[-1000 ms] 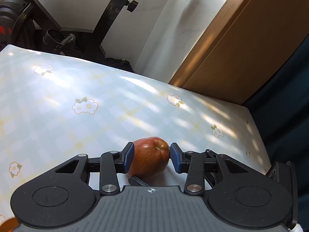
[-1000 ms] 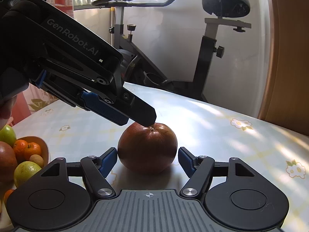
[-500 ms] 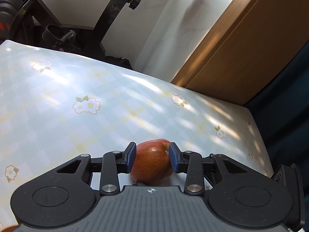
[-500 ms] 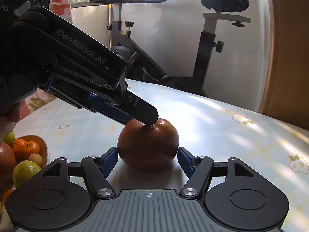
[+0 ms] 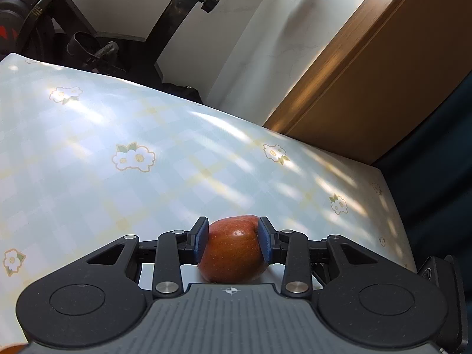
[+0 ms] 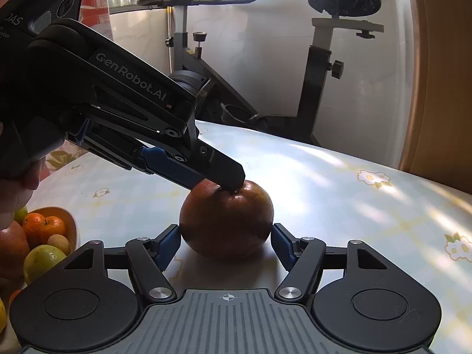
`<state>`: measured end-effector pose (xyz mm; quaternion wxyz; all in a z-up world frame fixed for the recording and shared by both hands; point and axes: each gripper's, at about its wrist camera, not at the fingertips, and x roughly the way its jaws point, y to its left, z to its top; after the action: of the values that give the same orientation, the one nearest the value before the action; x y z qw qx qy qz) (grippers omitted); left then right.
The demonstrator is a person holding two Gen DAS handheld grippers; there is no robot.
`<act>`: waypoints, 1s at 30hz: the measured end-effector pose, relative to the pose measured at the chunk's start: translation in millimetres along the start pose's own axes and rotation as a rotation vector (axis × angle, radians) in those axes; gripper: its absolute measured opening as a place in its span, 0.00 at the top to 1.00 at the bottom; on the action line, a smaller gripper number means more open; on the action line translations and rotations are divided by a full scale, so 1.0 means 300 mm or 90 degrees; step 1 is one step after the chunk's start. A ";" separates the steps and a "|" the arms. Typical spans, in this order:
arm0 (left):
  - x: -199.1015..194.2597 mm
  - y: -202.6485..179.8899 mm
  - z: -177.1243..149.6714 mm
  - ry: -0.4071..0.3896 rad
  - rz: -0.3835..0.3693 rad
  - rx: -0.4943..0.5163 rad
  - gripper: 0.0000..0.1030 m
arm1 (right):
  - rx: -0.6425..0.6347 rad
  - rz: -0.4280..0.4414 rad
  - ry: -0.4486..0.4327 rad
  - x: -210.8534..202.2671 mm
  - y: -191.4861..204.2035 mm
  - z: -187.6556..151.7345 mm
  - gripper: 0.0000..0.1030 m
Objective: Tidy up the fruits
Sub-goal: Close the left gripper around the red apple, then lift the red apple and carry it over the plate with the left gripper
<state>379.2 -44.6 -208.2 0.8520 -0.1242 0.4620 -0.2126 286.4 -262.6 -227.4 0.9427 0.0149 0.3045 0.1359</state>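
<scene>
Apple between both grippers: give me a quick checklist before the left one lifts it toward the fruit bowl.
1. Left gripper pads against both sides of the apple: ok.
2. Grip firm enough to lift: cannot tell.
3. Right gripper clear of the apple: not ok, its open fingers flank it closely.
4. Apple on the table: ok.
5. Room in the fruit bowl: cannot tell, only partly in view, already holding citrus.

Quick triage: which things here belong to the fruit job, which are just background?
In play:
- round red apple
- left gripper, shut on it
- right gripper, open around it
- orange bowl of mixed citrus fruit

Background:
- black exercise bike
- brown wooden door
- pale floral tablecloth
</scene>
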 end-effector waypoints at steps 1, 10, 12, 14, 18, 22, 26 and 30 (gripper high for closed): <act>0.002 0.003 0.001 0.000 -0.002 -0.003 0.62 | 0.000 0.000 0.000 -0.001 0.000 0.000 0.39; -0.038 -0.031 -0.025 -0.003 0.017 0.043 0.63 | 0.001 0.026 -0.001 -0.029 0.022 0.000 0.39; -0.072 -0.029 -0.032 -0.007 0.011 0.048 0.63 | 0.010 0.040 -0.018 -0.062 0.045 -0.006 0.39; -0.121 -0.025 -0.047 -0.006 0.003 0.055 0.62 | 0.006 0.045 -0.026 -0.093 0.080 -0.013 0.39; -0.213 -0.024 -0.101 -0.003 0.011 0.089 0.62 | -0.019 0.055 -0.006 -0.140 0.180 -0.003 0.39; -0.320 0.005 -0.145 -0.009 0.009 0.083 0.63 | -0.042 0.074 -0.004 -0.182 0.273 0.016 0.39; -0.414 0.049 -0.170 -0.008 0.001 0.066 0.62 | -0.054 0.101 -0.006 -0.220 0.360 0.033 0.39; -0.482 0.078 -0.214 -0.001 -0.003 0.059 0.62 | -0.063 0.125 0.010 -0.249 0.437 0.028 0.39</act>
<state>261.1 44.0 -146.4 0.8565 -0.0860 0.4509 -0.2358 200.7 -155.7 -163.2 0.9222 -0.0030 0.3015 0.2423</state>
